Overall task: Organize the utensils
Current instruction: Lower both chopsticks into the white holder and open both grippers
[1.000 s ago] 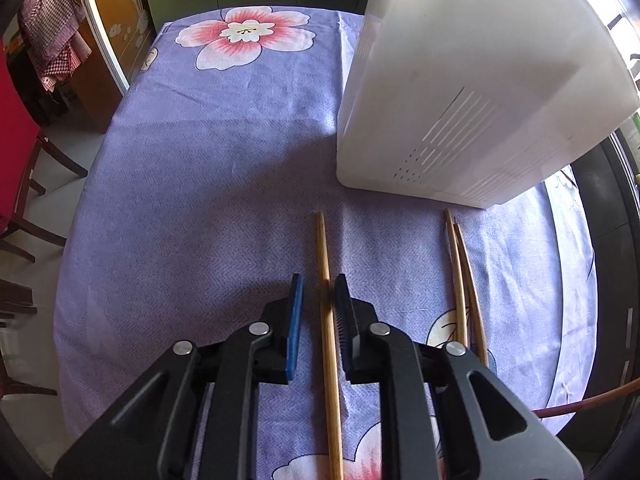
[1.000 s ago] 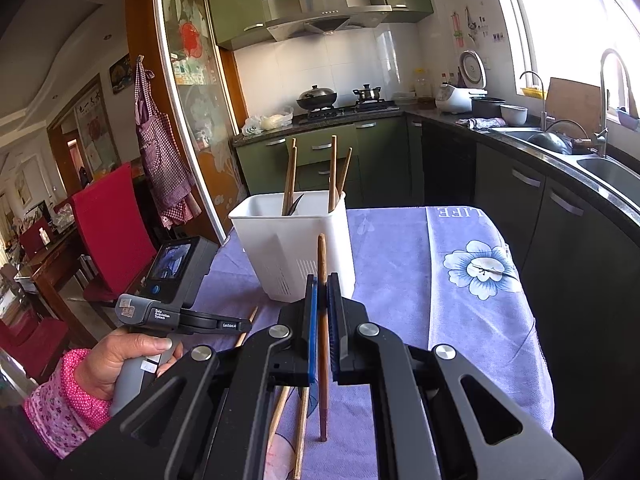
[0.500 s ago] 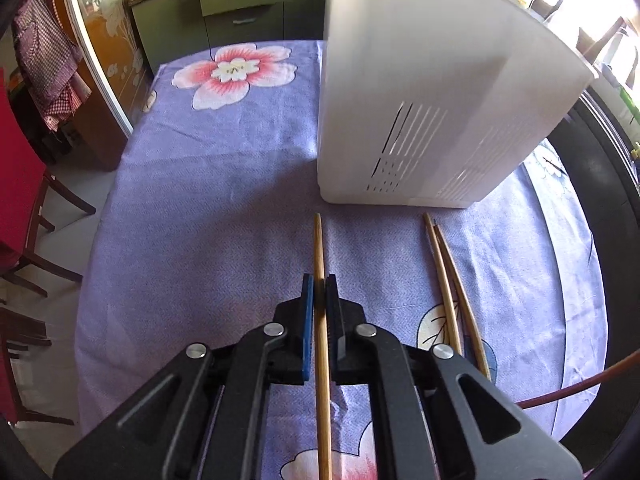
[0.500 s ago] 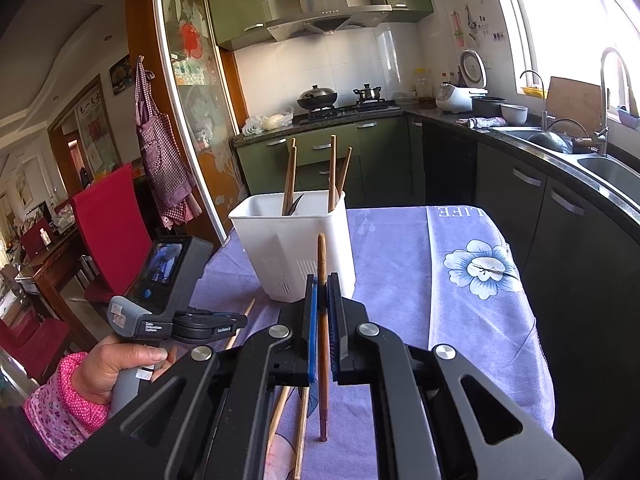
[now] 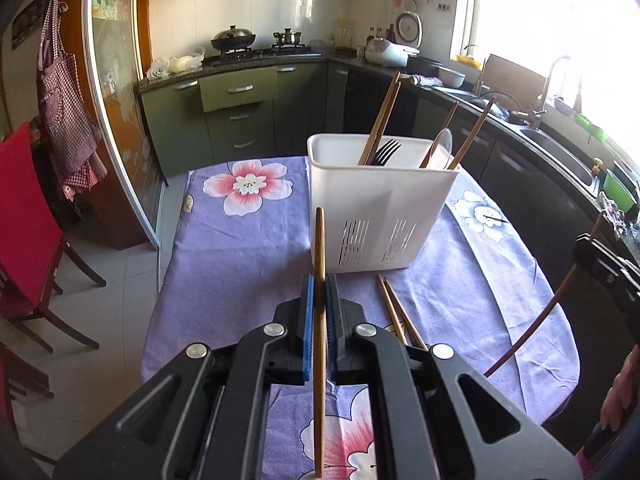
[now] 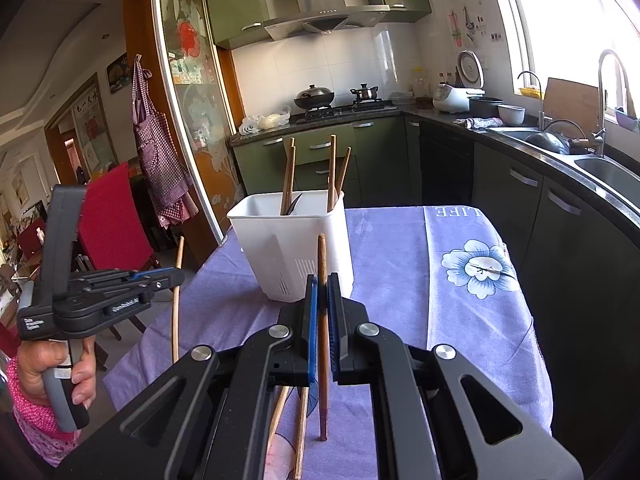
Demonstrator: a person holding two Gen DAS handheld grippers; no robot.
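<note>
My left gripper [image 5: 319, 280] is shut on a pale wooden chopstick [image 5: 319, 248], held above the purple flowered tablecloth [image 5: 240, 264]. From the right wrist view the same gripper [image 6: 176, 276] carries that chopstick [image 6: 176, 300] nearly upright, at the left. My right gripper [image 6: 322, 280] is shut on a darker brown chopstick [image 6: 322, 344] standing upright. The white slotted utensil holder [image 5: 380, 208] stands ahead with several chopsticks, a black fork [image 5: 385, 151] and a spoon in it; it appears too as the holder [image 6: 296, 244]. Two more chopsticks [image 5: 398, 312] lie on the cloth in front of it.
A red chair [image 5: 28, 224] stands left of the table. Green kitchen cabinets [image 5: 240, 112], a stove with pots and a sink counter [image 6: 560, 148] run behind and to the right. A person's hand [image 6: 60, 364] in a pink sleeve grips the left handle. The table edge curves off at right.
My left gripper closed on the chopstick that lay on the cloth and lifted it up, tilting so the view now takes in the holder's top and the kitchen. The right gripper stayed still.
</note>
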